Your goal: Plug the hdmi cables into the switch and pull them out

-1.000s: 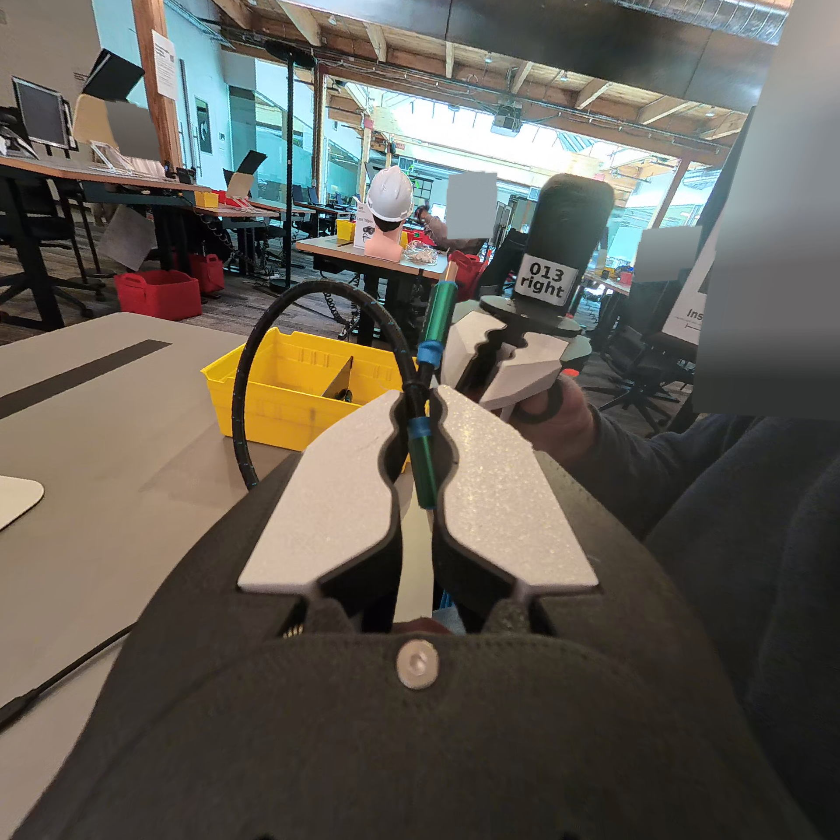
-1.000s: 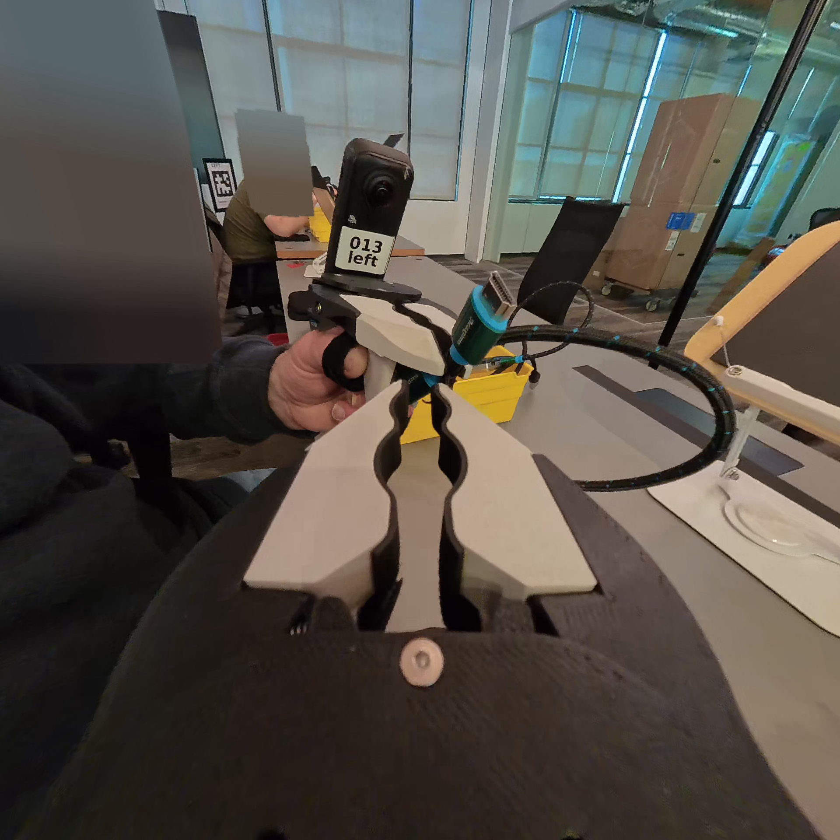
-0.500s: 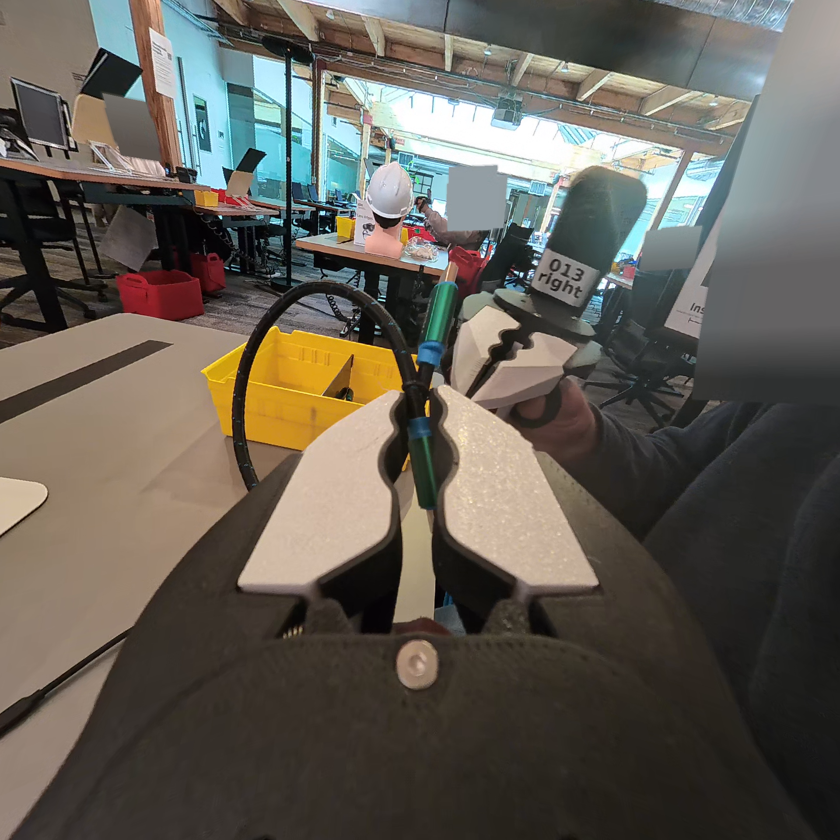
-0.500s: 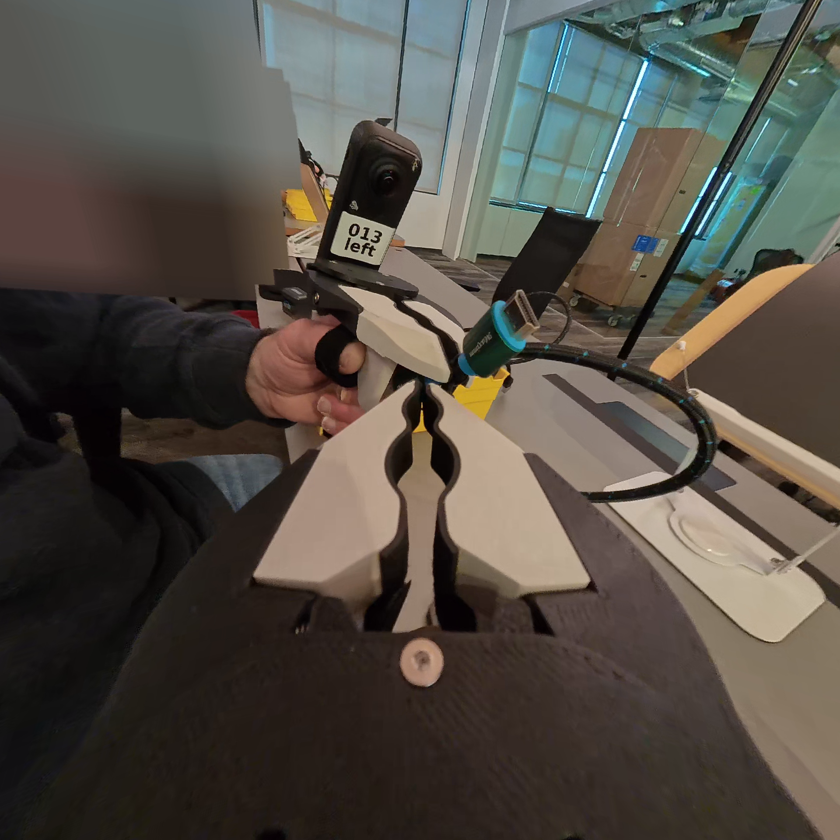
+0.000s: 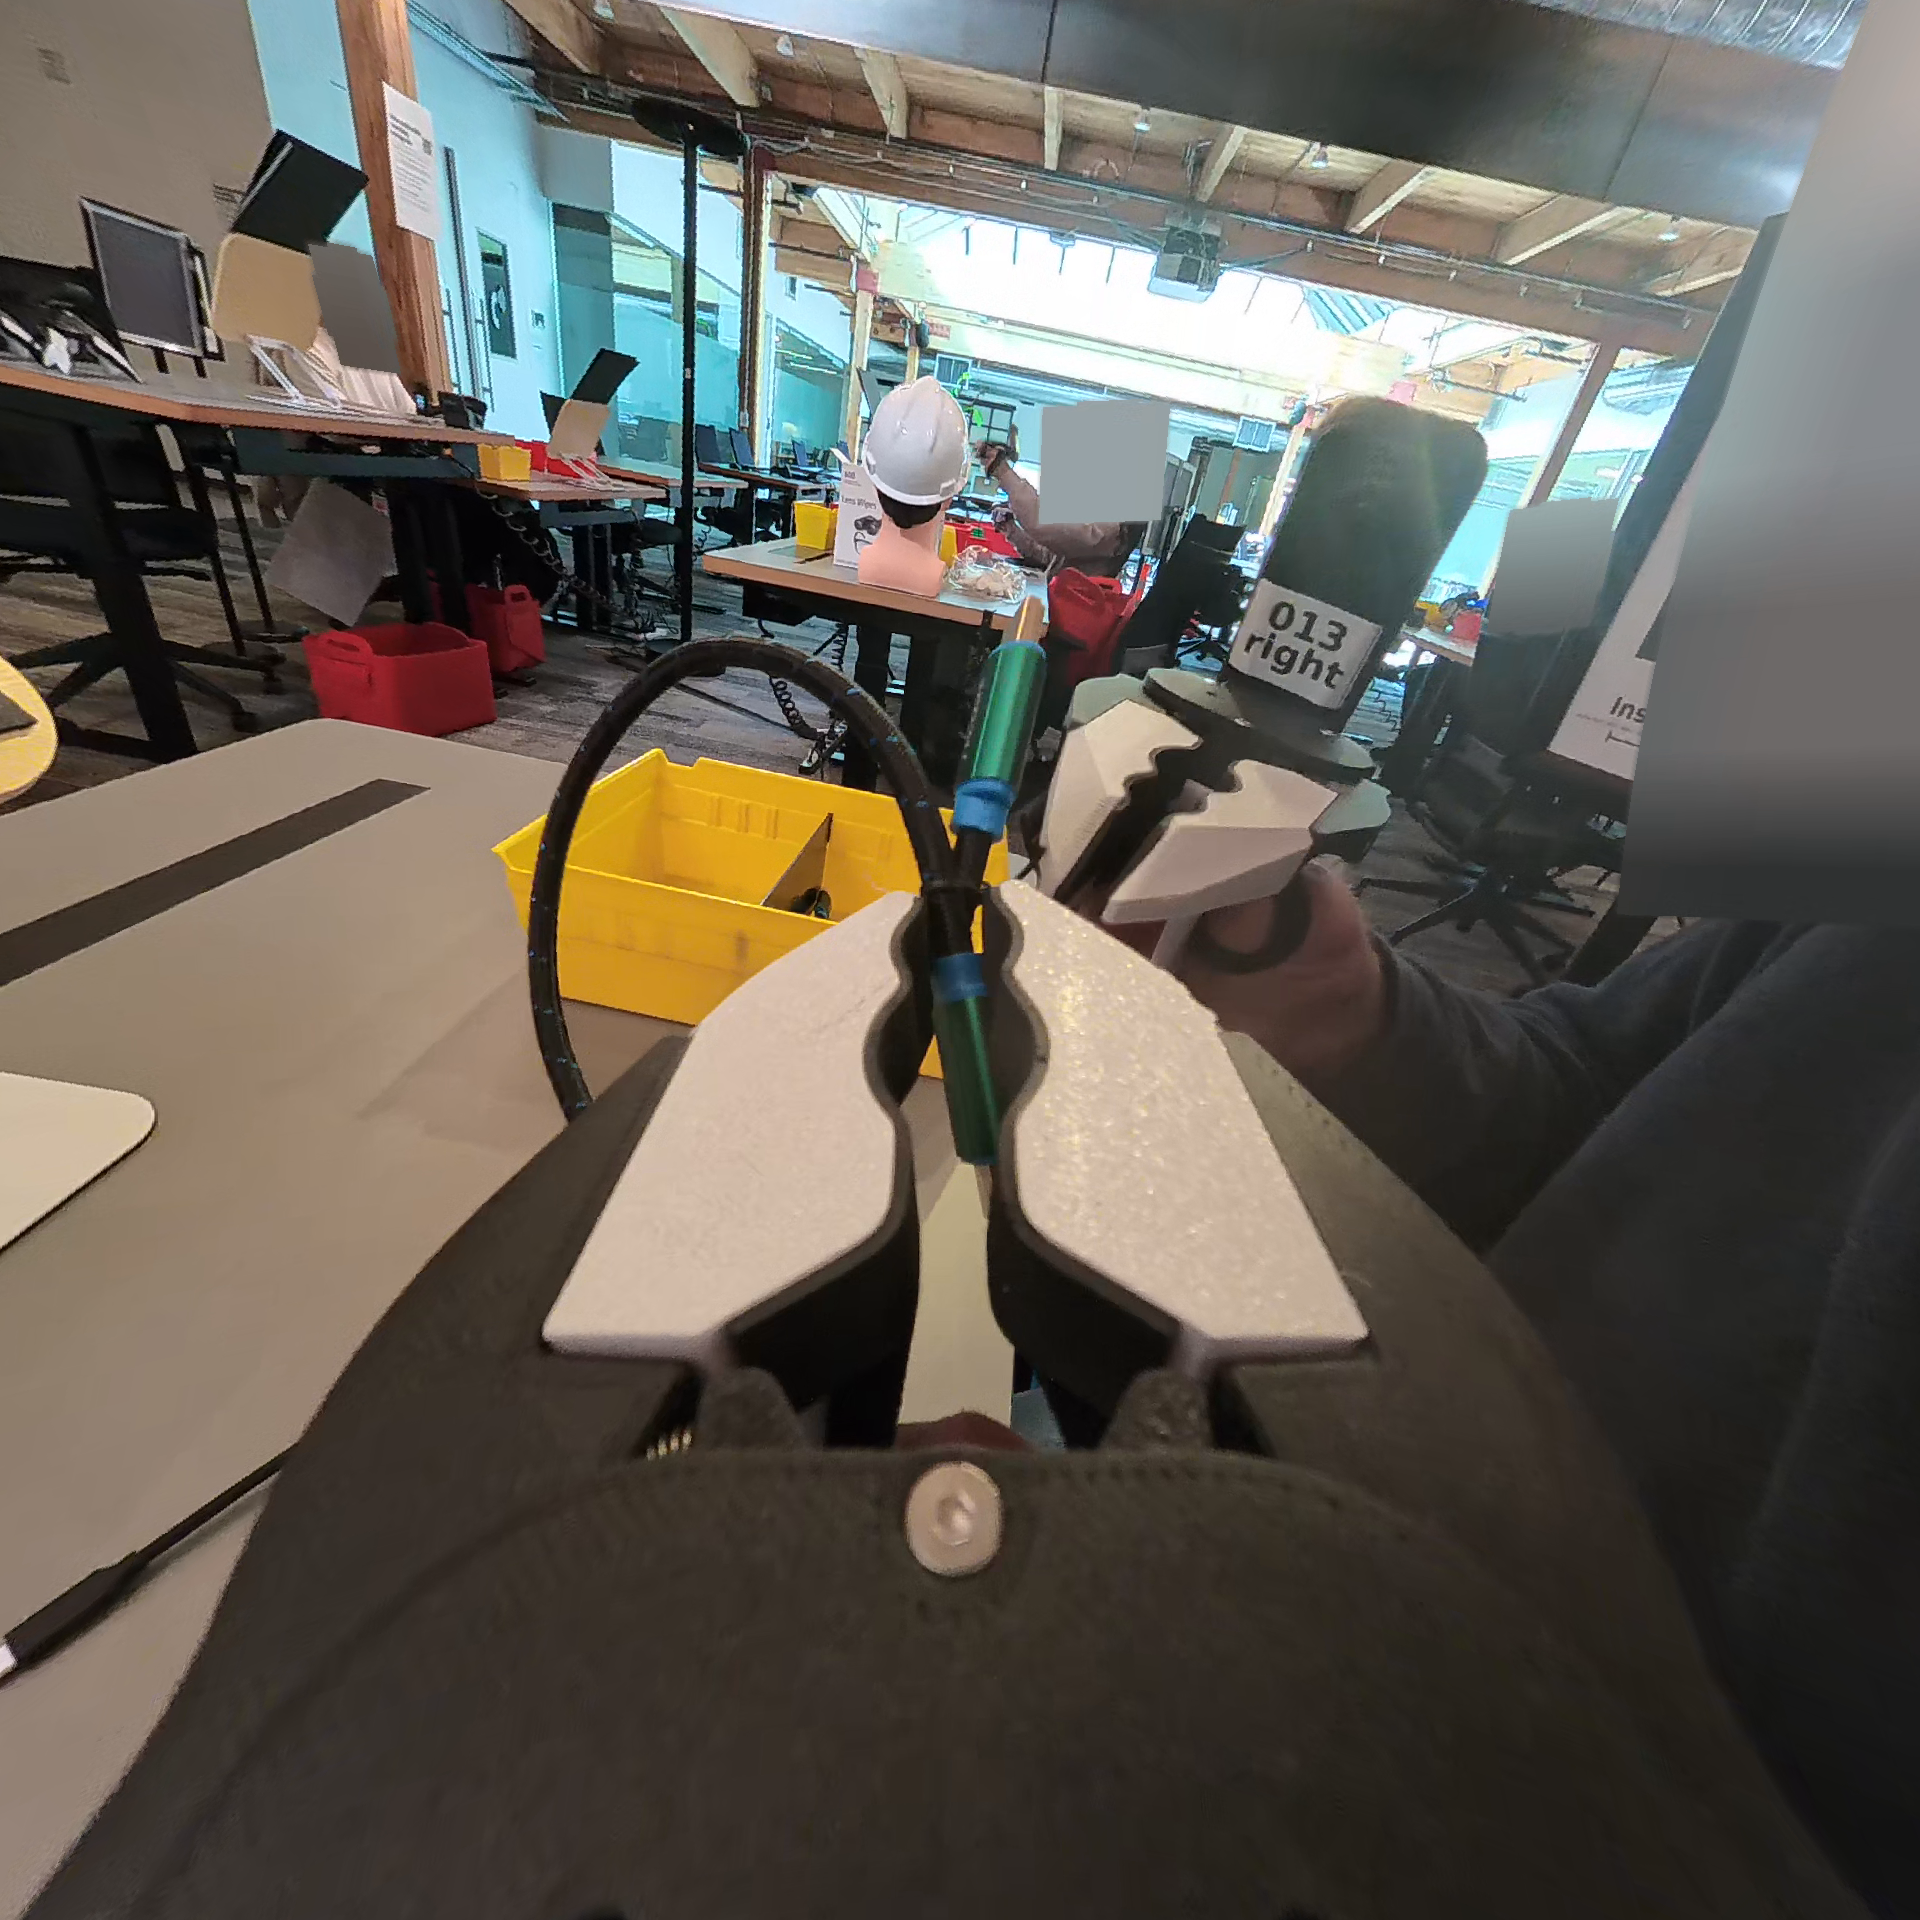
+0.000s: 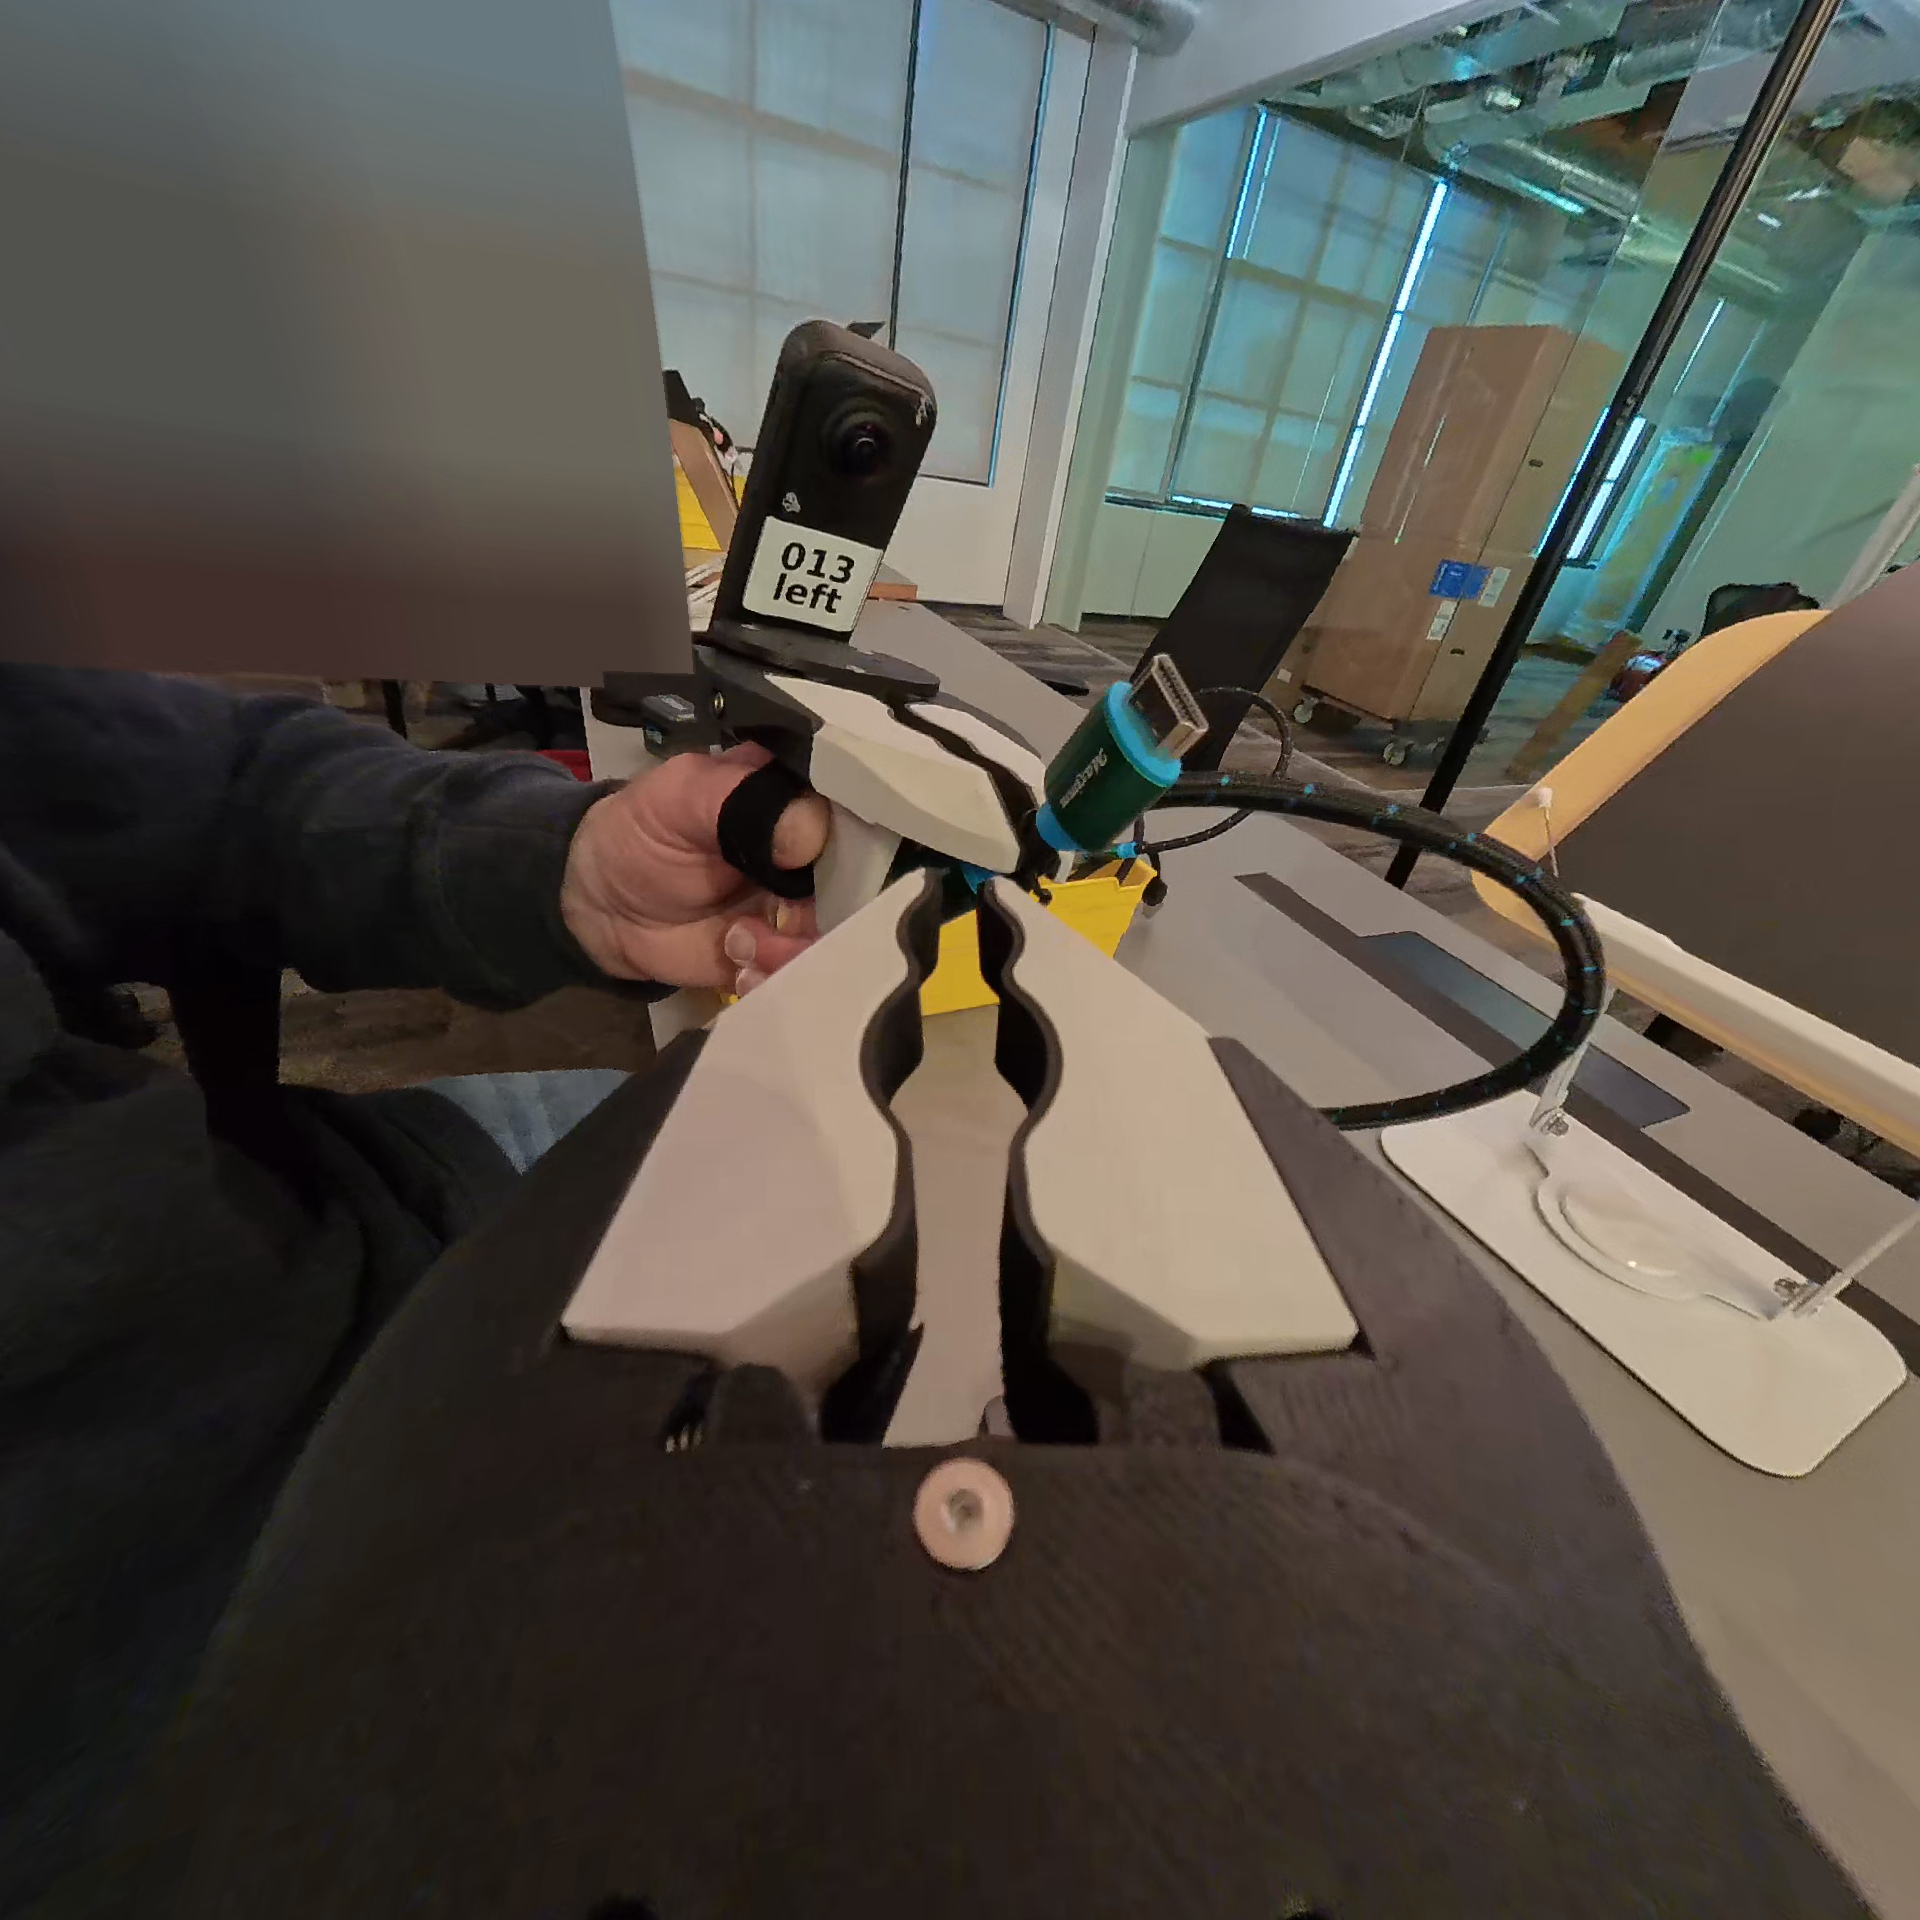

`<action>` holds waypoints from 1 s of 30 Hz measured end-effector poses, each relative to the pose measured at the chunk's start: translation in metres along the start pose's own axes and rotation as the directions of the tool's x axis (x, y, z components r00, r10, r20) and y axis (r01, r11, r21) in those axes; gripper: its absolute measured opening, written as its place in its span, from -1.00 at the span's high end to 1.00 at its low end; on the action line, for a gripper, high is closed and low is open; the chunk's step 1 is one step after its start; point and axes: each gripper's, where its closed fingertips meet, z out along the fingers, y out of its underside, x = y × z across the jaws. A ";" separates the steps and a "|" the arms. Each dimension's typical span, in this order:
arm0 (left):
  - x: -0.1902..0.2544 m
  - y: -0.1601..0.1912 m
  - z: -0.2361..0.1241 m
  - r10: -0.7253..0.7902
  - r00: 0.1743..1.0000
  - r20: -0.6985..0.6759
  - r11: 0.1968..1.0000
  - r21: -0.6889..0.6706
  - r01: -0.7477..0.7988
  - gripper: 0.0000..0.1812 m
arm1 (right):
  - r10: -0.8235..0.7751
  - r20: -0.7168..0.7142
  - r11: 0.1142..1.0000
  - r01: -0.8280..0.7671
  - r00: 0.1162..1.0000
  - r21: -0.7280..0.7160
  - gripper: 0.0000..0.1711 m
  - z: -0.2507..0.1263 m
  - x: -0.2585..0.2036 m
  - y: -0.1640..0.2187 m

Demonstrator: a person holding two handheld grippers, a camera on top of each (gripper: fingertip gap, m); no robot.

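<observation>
My left gripper (image 5: 958, 914) is shut on a green HDMI plug (image 5: 966, 1081) with a blue collar. The black braided cable (image 5: 582, 842) loops up from that plug to a second green plug (image 5: 1003, 717), which points upward free in the air. In the right wrist view this free plug (image 6: 1107, 764) sticks out beside the left gripper (image 6: 1023, 836), and the cable (image 6: 1558, 935) arcs right. My right gripper (image 6: 954, 899) is empty, its jaws a narrow gap apart, tips just short of the left gripper; it also shows in the left wrist view (image 5: 1081, 883). No switch is in view.
A yellow bin (image 5: 665, 894) stands on the grey table (image 5: 312, 1039) behind the grippers. A white stand base with a clear holder (image 6: 1662, 1299) lies to the right. A thin black cable (image 5: 104, 1600) runs along the table's near left. The person's hands and dark sleeves hold both grippers. Left and right tips are no more than a few centimetres apart.
The right gripper has shifted and tilted a little beside the left one, so its view has swung. The left gripper has held the green plug throughout.
</observation>
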 end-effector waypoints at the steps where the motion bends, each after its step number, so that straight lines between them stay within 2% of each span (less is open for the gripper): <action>1: 0.000 0.000 0.000 -0.003 1.000 -0.002 1.000 0.002 0.003 0.91 | -0.004 -0.006 1.000 0.004 1.000 0.003 0.95 -0.001 0.001 -0.001; 9: -0.001 0.000 0.001 -0.018 1.000 0.001 1.000 0.006 0.018 0.91 | -0.035 -0.077 0.999 0.036 0.996 0.009 0.95 -0.006 0.009 -0.005; 12: -0.001 0.001 0.001 -0.013 1.000 0.005 1.000 0.005 0.013 0.91 | -0.046 -0.119 0.999 0.048 0.992 0.013 0.87 -0.009 0.015 -0.007; 17: -0.001 0.000 0.002 0.005 1.000 0.015 1.000 0.002 -0.005 0.91 | -0.023 -0.061 0.999 0.020 0.998 -0.038 0.91 0.000 0.009 0.005; 19: 0.000 0.000 0.002 0.020 1.000 0.018 1.000 -0.005 -0.020 0.91 | -0.003 -0.054 0.999 0.001 0.999 -0.034 1.00 0.000 0.009 0.005; 23: 0.001 0.001 0.003 0.032 0.999 0.018 0.999 -0.011 -0.032 0.91 | 0.047 -0.047 0.999 -0.048 0.998 -0.014 1.00 -0.002 0.011 0.004; 27: 0.002 0.000 0.003 0.014 1.000 0.010 1.000 -0.006 -0.014 0.91 | -0.016 -0.064 0.999 0.013 0.998 -0.043 1.00 -0.001 0.009 0.005; 30: 0.003 -0.001 0.003 -0.011 1.000 -0.005 1.000 0.004 0.011 0.91 | -0.169 -0.110 0.982 0.157 0.980 -0.103 1.00 -0.001 0.008 0.006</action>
